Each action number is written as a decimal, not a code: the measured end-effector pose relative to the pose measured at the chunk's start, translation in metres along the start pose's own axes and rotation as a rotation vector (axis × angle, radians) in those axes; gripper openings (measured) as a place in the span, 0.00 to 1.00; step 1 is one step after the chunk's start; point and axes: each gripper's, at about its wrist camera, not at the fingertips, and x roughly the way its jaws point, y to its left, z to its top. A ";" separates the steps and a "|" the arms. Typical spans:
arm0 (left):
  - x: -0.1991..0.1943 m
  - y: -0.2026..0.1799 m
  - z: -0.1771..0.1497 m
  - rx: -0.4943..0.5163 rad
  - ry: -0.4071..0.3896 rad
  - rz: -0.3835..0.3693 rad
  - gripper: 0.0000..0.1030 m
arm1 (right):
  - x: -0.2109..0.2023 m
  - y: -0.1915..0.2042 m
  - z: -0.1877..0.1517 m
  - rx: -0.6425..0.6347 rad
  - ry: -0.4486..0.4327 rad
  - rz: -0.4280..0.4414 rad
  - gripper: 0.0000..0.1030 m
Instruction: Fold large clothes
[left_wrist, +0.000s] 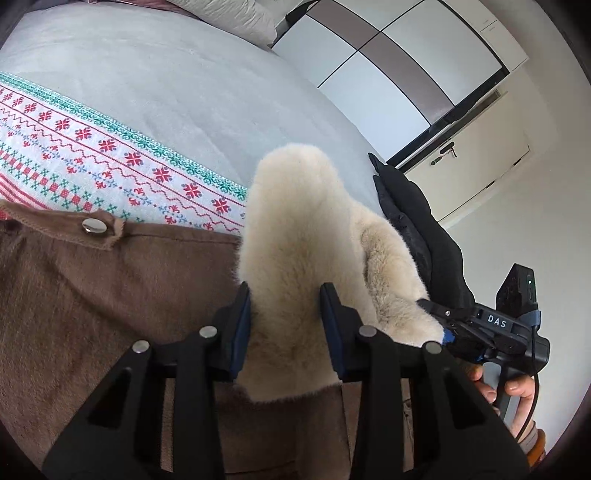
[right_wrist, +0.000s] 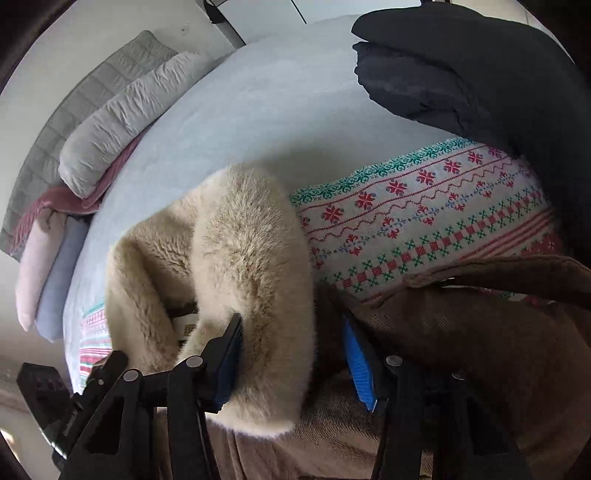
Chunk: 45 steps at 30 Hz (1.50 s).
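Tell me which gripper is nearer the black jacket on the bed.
Right. The right gripper sits at the fur collar just below the black jacket; the left gripper straddles the collar farther from it.

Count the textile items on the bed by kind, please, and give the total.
Coats: 2, the brown coat with cream fur collar and the black coat
Patterned blankets: 1
Pillows: 1, grey
Folded items at the bed's edge: 2, pink and light blue
Total: 6
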 end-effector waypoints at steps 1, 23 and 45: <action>0.000 -0.002 0.000 0.006 -0.001 0.000 0.35 | -0.008 0.008 0.002 -0.023 -0.012 -0.015 0.53; 0.032 -0.023 0.007 0.135 -0.005 0.201 0.18 | 0.040 0.012 0.019 -0.180 -0.086 -0.087 0.35; 0.030 -0.051 -0.001 0.225 -0.031 0.028 0.18 | -0.004 0.021 -0.059 -0.466 -0.132 -0.040 0.57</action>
